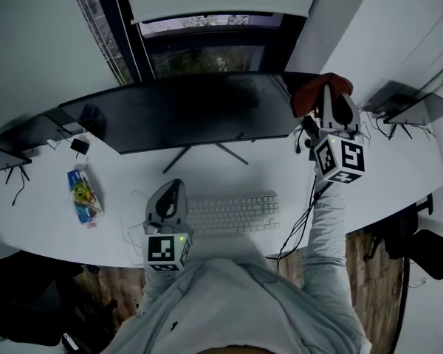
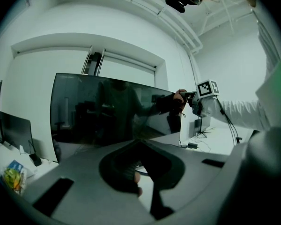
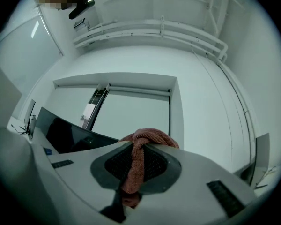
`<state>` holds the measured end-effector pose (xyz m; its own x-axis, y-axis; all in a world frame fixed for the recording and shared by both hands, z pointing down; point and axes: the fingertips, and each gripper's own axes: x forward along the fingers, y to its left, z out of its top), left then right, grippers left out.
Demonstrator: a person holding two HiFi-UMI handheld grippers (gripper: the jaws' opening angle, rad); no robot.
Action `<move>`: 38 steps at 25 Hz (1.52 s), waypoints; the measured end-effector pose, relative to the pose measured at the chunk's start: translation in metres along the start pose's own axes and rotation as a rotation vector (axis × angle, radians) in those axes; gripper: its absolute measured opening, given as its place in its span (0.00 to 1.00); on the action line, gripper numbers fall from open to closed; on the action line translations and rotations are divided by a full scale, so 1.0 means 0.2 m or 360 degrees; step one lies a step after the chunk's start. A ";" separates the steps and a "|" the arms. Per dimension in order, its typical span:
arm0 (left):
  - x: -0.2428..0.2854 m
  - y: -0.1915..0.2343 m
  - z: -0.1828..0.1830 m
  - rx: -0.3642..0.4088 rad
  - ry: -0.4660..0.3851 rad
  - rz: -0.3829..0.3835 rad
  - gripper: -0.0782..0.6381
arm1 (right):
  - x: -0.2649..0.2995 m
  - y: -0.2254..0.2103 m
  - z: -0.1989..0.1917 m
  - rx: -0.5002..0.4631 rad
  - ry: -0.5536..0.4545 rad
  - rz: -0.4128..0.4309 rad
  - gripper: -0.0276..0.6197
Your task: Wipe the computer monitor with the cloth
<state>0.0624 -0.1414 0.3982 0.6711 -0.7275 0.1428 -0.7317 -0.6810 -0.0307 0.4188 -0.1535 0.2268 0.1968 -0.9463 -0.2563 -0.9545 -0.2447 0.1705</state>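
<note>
Closest to the camera, a grey shirt [image 1: 236, 308] at the bottom of the head view. Just ahead of it, the left claw [image 1: 170, 194], held low over the white desk [image 1: 52, 220]. Shut, with nothing between its two sides. Right beside this claw, on its right, a white keyboard [image 1: 232, 214]. Off to its left, a small bright packet [image 1: 83, 195] lying flat on the desk. Straight in front of the left claw, the big dark monitor [image 1: 184, 109], wide and curved, up on a thin stand. Higher and far over to the right, the right claw [image 1: 328, 91], up at the monitor's top right corner. Shut tight on the red cloth [image 1: 310, 98]. In the right gripper view, the cloth [image 3: 140, 158] bunched in a lump above the pinch and hanging down in a strip between the two sides. Cloth right at the monitor's corner, but no telling if touching the screen or not. To the left of the right claw, the dark monitor [image 3: 61, 130] stretching away. Below the right claw, black cables [image 1: 295, 227] trailing down over the desk edge. Further right of it, another dark screen [image 1: 406, 105].
</note>
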 end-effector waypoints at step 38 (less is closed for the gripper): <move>0.08 0.00 -0.08 -0.0013 0.0068 0.0050 0.14 | -0.25 0.07 -1.32 -0.0191 0.0640 0.0075 0.12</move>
<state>0.0705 -0.1521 0.4162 0.6424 -0.7440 0.1838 -0.7532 -0.6572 -0.0279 0.4558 -0.1660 0.4936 0.2482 -0.9582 0.1422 -0.9363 -0.1996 0.2891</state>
